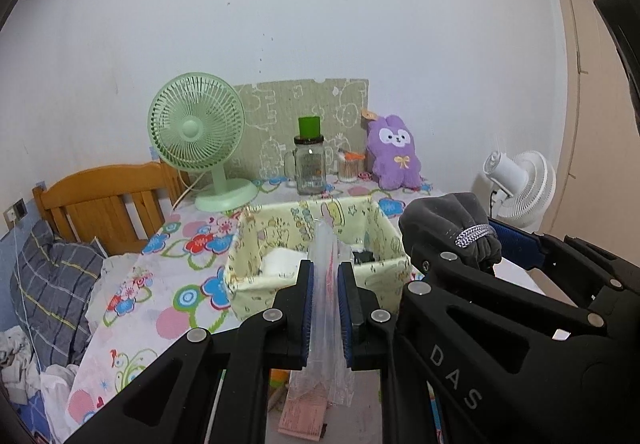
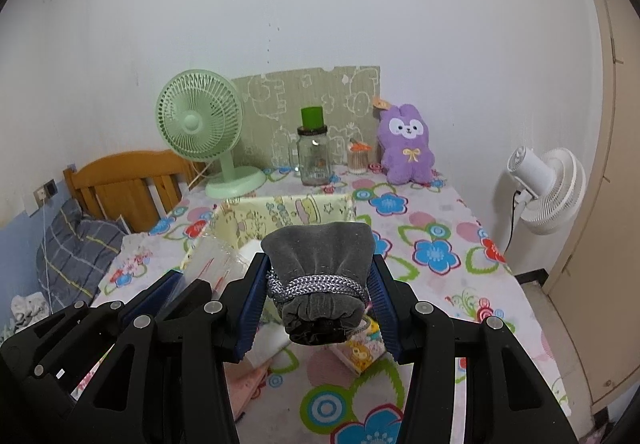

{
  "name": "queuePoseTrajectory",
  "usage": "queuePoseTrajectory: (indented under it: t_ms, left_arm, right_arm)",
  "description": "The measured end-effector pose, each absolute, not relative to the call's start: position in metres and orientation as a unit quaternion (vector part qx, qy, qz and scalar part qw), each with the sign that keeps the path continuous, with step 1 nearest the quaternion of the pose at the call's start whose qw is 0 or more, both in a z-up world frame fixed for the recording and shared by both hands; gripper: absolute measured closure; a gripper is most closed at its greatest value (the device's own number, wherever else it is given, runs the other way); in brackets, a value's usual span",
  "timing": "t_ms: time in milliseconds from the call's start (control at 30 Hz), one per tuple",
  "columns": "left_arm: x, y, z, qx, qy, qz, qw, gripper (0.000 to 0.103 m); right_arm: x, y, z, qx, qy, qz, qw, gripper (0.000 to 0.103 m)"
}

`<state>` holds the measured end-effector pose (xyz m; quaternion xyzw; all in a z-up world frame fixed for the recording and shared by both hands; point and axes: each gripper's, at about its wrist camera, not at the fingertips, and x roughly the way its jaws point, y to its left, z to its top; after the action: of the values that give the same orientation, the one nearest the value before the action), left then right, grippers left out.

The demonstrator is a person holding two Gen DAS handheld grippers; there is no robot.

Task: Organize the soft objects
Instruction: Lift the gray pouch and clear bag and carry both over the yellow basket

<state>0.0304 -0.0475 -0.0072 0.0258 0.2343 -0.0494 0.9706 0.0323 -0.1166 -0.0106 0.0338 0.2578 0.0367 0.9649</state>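
Pouch [image 2: 320,276] pinched by right gripper [image 2: 320,284] jaws; left gripper [image 1: 325,308] jaws clamp plastic bag [image 1: 326,284]; basket [image 1: 256,284] holds white item [image 1: 280,264].

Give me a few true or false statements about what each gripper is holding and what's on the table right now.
1. The right gripper is clamped on a grey drawstring pouch. True.
2. The left gripper is open and holds nothing. False: it is shut on a clear plastic bag.
3. The purple plush toy lies inside the yellow fabric basket. False: it stands at the back of the table, by the wall.
4. A green fan stands on the table. True.
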Motion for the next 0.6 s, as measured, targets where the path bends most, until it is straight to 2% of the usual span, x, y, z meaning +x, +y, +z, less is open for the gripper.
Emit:
queuePoseTrajectory:
  t_ms: [600]
  left_arm:
    - [0.061,-0.043,0.01,0.02,0.208,-0.046,0.977,0.093]
  right_arm:
    - [0.071,-0.113,0.006,0.04,0.237,0.036,0.97,0.05]
